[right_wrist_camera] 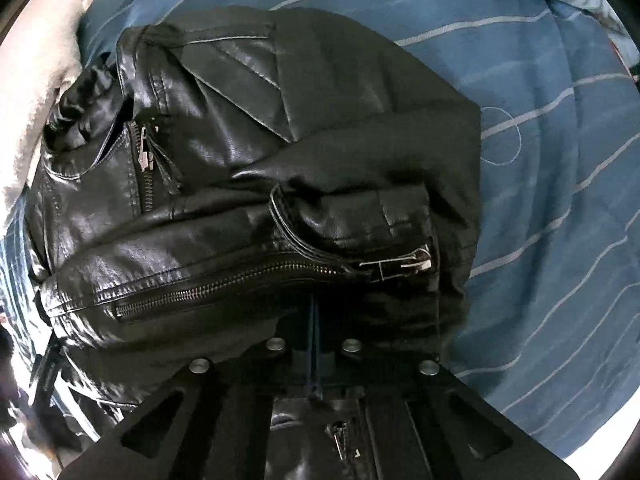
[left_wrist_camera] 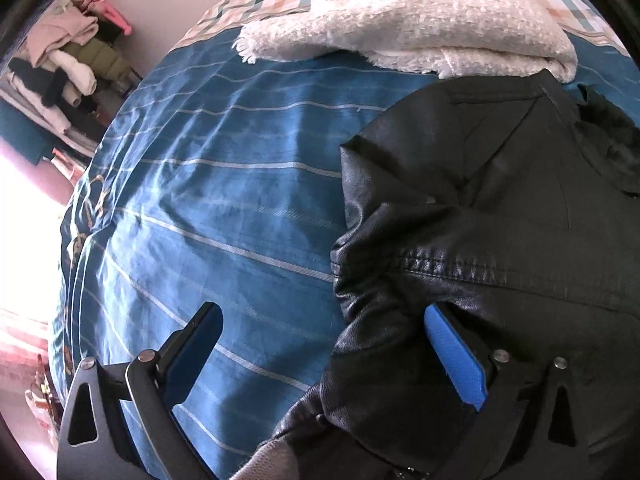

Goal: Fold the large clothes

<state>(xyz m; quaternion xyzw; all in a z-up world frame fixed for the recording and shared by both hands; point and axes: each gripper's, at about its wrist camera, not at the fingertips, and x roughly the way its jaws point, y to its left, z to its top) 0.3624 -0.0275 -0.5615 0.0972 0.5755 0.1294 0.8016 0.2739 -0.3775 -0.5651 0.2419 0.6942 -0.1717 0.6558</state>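
black leather makes up the jacket (right_wrist_camera: 248, 184), and it lies on a bed with a blue striped sheet (left_wrist_camera: 224, 184). in the right wrist view the jacket is already gathered into a thick bundle: one sleeve with a long zipper (right_wrist_camera: 224, 284) is laid across the front, and the collar and lapel show above it. i judge the first folds, the sleeves brought in, as mostly done. what is left, as far as i can see, is to bring the lower part up and to press the bundle flat, because it is bulky and the left edge is rumpled.

the left gripper (left_wrist_camera: 320, 356) has its jaws wide apart. one blue pad (left_wrist_camera: 456, 360) touches the left edge of the jacket, the other finger (left_wrist_camera: 188, 356) is over the bare sheet, so it holds nothing.

the right gripper (right_wrist_camera: 314, 320) points down at the near side of the bundle, and its two blue pads are pressed together with almost no gap. the tips go into dark leather folds, so i cannot tell if a thin layer is pinched between them.

a folded white fluffy blanket (left_wrist_camera: 400, 20) lies just beyond the jacket, touching its far edge.
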